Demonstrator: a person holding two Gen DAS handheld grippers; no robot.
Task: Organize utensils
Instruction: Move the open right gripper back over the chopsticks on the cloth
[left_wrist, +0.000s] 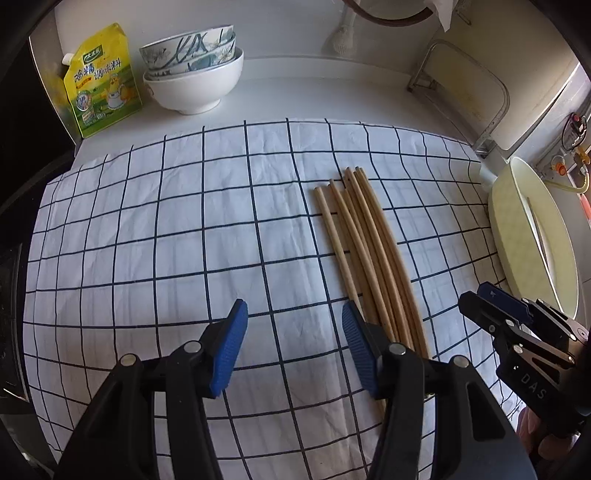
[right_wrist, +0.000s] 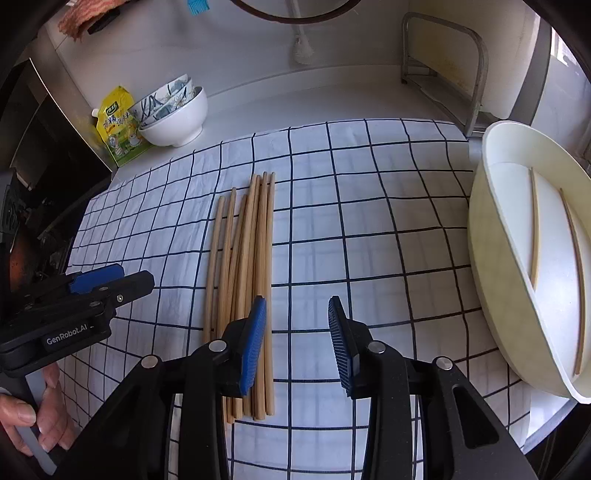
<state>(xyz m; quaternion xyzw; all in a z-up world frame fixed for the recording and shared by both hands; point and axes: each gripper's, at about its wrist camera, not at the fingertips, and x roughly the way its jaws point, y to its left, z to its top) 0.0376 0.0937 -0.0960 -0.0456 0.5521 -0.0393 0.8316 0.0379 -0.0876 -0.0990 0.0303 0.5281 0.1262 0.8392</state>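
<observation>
While hovering over the cloth (right_wrist: 369, 221), both spread wide — L gripper (left_wrist: 293, 328) and R gripper (right_wrist: 297, 325) gripping nothing; chopsticks (right_wrist: 245, 266) lying bundled mid-cloth — two sitting in tray (right_wrist: 491, 258).

The black left gripper with blue ribbed pads (left_wrist: 293, 325) hangs with jaws spread wide; the matching black right gripper (right_wrist: 297, 317) is equally parted, holding nothing.
</observation>
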